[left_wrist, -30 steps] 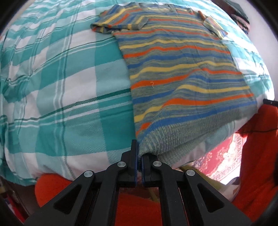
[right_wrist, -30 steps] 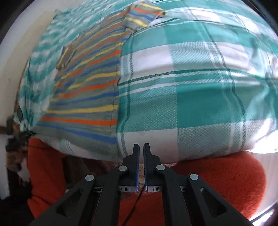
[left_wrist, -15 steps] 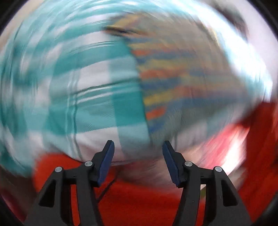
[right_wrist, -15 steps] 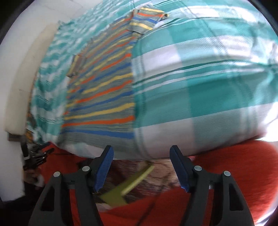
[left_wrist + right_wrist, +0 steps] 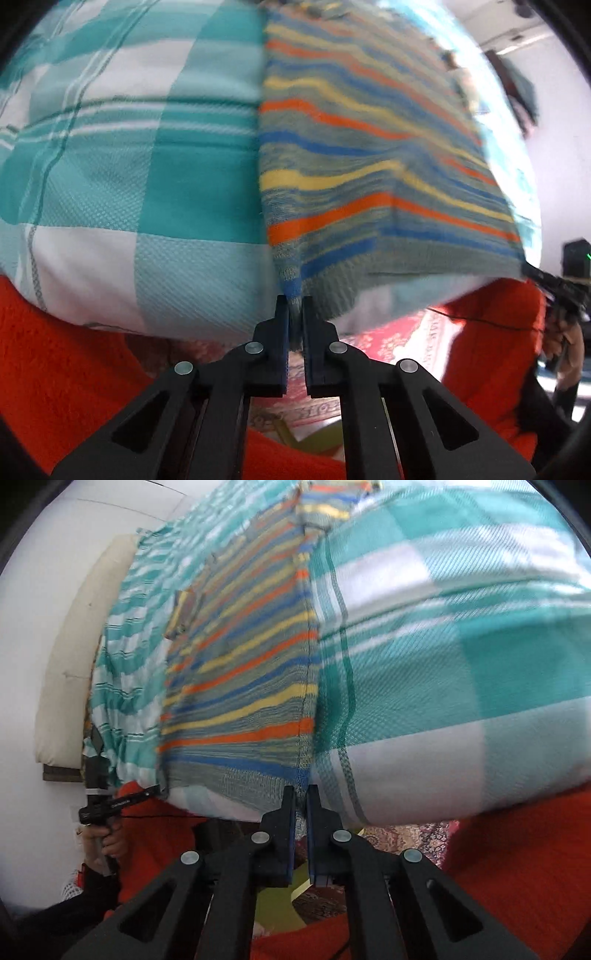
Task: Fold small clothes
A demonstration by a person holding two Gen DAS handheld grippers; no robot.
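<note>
A small knitted sweater (image 5: 369, 155) with blue, yellow and orange stripes lies flat on the bed, its ribbed hem hanging over the near edge. My left gripper (image 5: 294, 306) is shut on the hem's left corner. In the right wrist view the same sweater (image 5: 243, 679) runs away from me, and my right gripper (image 5: 301, 794) is shut on the hem's right corner. The other gripper shows at each view's edge, the right one in the left wrist view (image 5: 554, 288), the left one in the right wrist view (image 5: 110, 805).
The bed has a teal and white checked cover (image 5: 129, 147) that curves down at the near edge. An orange garment (image 5: 55, 350) fills the foreground below it. A patterned red rug (image 5: 399, 339) lies on the floor. A cream headboard (image 5: 70, 664) and white wall stand on the left.
Both grippers opened half a second ago, then moved in and closed on the sweater's hem corners. The right gripper held nothing before and now grips the right corner.
</note>
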